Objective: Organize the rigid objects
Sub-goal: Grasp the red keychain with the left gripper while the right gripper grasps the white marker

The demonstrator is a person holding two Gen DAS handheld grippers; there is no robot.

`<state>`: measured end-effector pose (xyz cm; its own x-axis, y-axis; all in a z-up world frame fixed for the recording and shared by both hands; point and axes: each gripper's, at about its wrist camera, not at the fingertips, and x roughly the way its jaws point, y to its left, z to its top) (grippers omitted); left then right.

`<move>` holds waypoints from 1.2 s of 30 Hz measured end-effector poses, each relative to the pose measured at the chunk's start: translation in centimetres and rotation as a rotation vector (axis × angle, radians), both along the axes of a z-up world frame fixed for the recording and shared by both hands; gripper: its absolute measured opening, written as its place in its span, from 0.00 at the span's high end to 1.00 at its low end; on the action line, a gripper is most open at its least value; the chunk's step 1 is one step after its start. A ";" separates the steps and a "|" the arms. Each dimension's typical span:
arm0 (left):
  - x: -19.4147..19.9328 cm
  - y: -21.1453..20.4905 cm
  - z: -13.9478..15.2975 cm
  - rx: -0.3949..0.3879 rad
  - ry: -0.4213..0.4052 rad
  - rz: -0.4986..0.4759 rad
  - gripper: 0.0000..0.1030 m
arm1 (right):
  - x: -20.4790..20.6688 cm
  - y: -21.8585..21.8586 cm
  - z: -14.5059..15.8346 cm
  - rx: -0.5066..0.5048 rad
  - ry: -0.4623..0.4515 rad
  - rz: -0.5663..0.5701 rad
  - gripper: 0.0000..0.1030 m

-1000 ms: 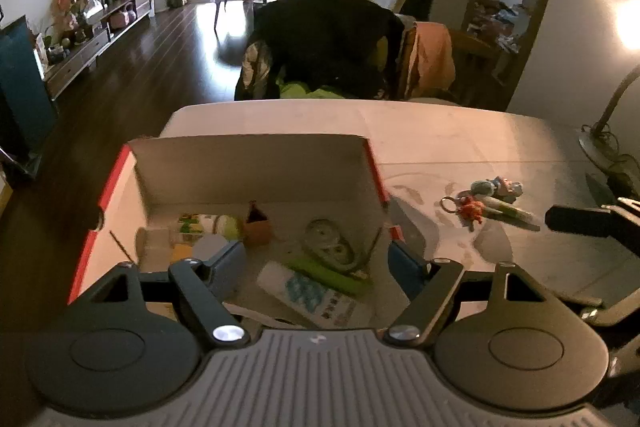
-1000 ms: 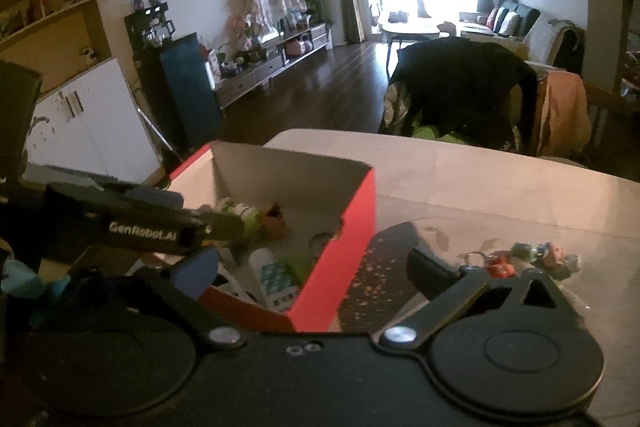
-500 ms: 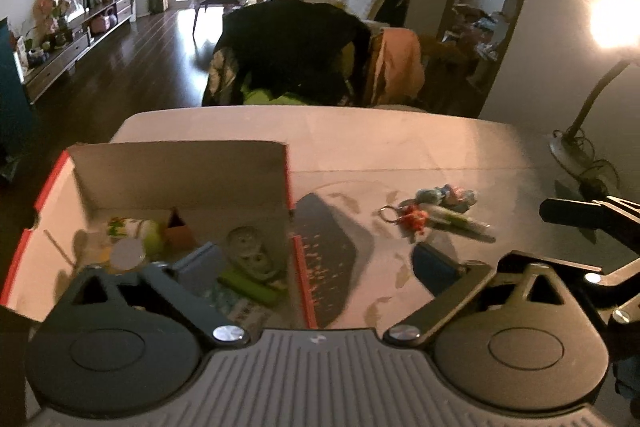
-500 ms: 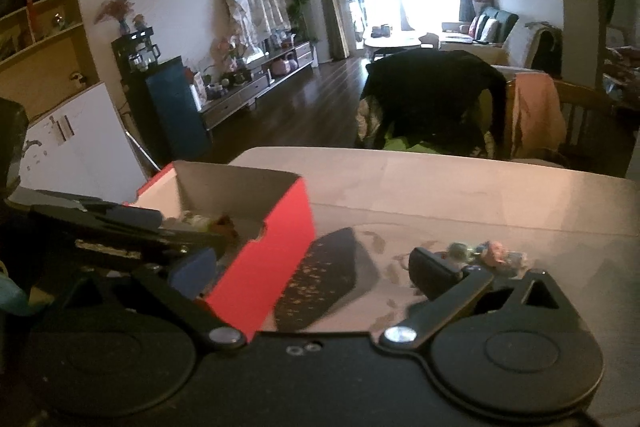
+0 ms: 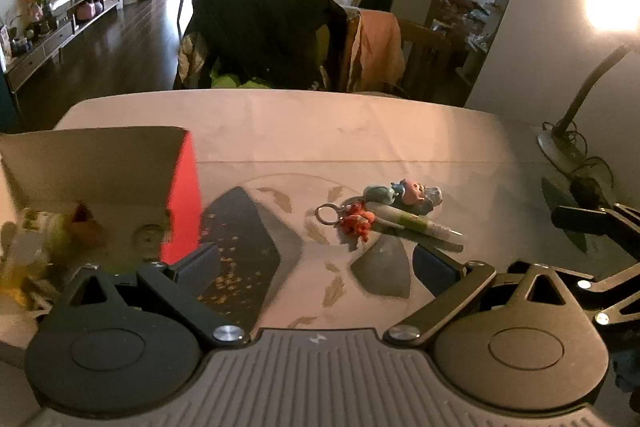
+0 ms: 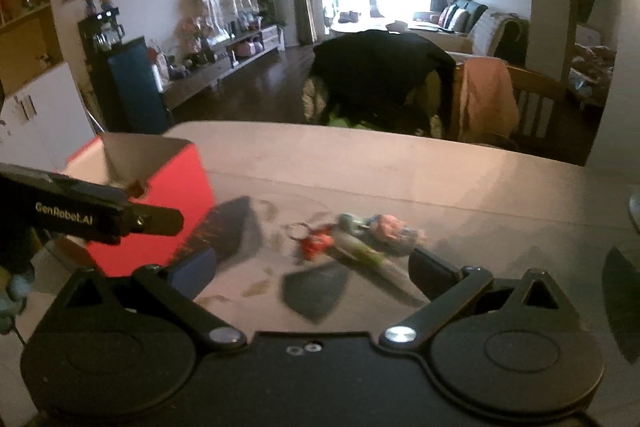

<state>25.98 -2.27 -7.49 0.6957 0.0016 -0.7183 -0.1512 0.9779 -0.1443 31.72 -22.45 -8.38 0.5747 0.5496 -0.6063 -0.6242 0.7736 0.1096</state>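
**Inspector:** Left wrist view shows the loose items in one small heap on the desk (image 5: 360, 131): a pen (image 5: 412, 222), a key ring (image 5: 329, 214) with an orange charm (image 5: 357, 222), and a small figurine (image 5: 404, 191). They touch or overlap one another. The red box (image 5: 182, 199) stands well to the left of them, already holding several things.

**Assistant:** And the fingers?

**Inspector:** Left gripper (image 5: 316, 263) stands wide with nothing between its fingers. Right gripper (image 6: 312, 267) is likewise spread and empty, the heap just beyond its tips.

**Assistant:** Risks?

**Inspector:** In my judgement, the tangle. Closing on the pen may drag the charm and ring along, or roll the pen off across the smooth desk. The figurine could be knocked aside. Both grippers face the same heap, so they may collide if they close in together.

**Assistant:** Obstructions?

**Inspector:** A dark mat (image 5: 240, 251) lies between box and heap, flat, no real obstacle. The near wall of the box must be cleared on any carry. A lamp base and cable (image 5: 568, 151) sit at the far right, well apart. Right view is blurred; finer detail cannot be told.
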 end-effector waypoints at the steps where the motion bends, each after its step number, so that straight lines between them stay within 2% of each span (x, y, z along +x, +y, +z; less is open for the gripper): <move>1: 0.5 -0.3 -0.4 0.001 0.001 0.002 0.00 | 0.5 -0.4 -0.3 -0.011 0.001 -0.001 0.01; 9: 4.6 -2.9 -3.9 0.007 0.035 -0.021 0.00 | 4.1 -2.7 -3.4 -0.075 0.027 0.032 0.03; 14: 7.3 -3.8 -6.1 0.048 0.070 -0.025 0.00 | 6.4 -2.5 -5.5 -0.117 0.042 0.075 0.06; 18: 9.3 -3.8 -7.6 0.048 0.097 -0.023 0.00 | 8.1 -2.0 -7.1 -0.137 0.055 0.106 0.10; 24: 11.4 -3.9 -9.7 0.067 0.118 -0.029 0.00 | 10.3 -1.2 -9.0 -0.162 0.064 0.159 0.19; 29: 12.9 -3.5 -11.2 0.046 0.125 -0.030 0.00 | 11.5 -0.6 -10.1 -0.160 0.074 0.176 0.25; 36: 13.7 -3.7 -11.9 0.061 0.108 -0.068 0.01 | 12.3 -0.1 -10.8 -0.132 0.082 0.202 0.36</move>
